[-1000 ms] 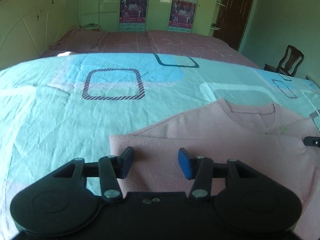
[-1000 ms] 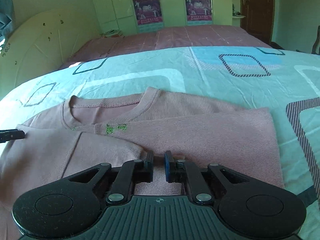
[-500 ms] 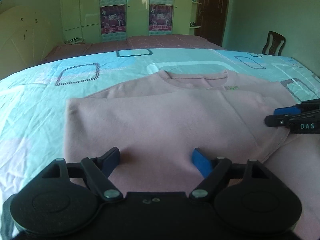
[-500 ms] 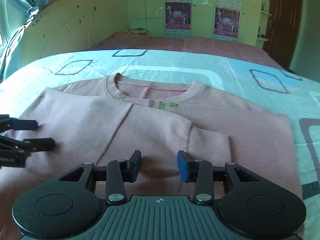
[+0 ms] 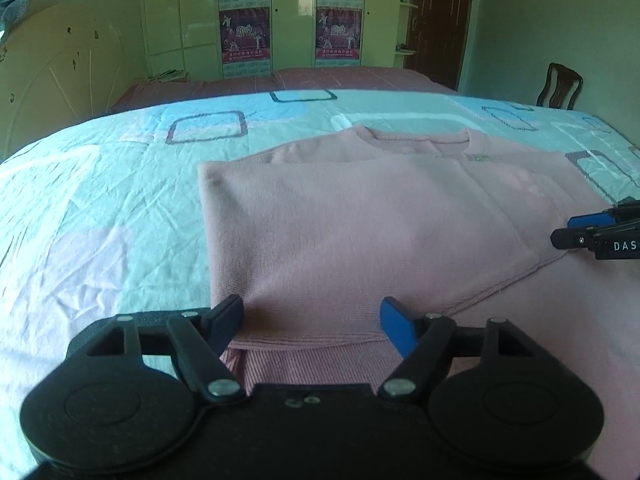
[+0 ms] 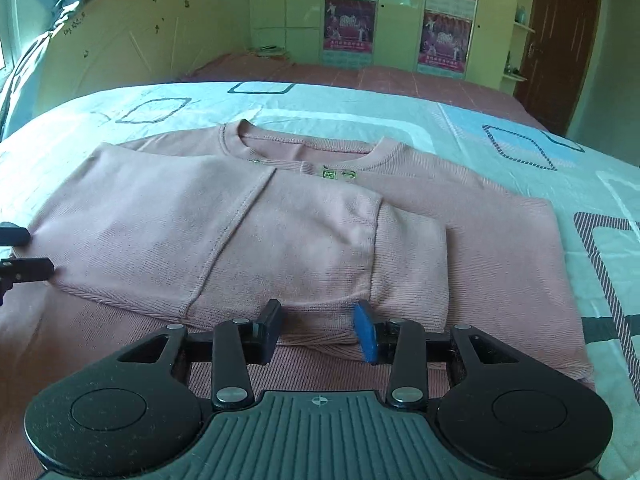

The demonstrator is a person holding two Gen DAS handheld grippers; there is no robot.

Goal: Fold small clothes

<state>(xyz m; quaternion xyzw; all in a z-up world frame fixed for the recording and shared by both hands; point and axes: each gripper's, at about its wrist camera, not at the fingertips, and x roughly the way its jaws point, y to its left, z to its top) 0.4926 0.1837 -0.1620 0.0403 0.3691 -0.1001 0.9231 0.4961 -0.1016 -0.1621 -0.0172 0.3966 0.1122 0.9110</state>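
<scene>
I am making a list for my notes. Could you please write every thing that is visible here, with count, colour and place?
sweater: 1, pink, flat on the bed, sleeves folded across the front
bedsheet: 1, light blue with square patterns, under the sweater
second bed: 1, dark pink cover, behind
wardrobe: 1, pale green, back wall
posters: 2, purple, on the wardrobe doors
door: 1, brown, back right
chair: 1, dark wood, far right
left gripper: 1, black, jaws open at the sweater's near edge
right gripper: 1, black, jaws open at the near edge

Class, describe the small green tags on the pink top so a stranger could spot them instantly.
Start at the patterned bed sheet, then find the pink top lying on it. Just below its round neckline sit two green tags, the only bright green on the plain pink fabric.
</scene>
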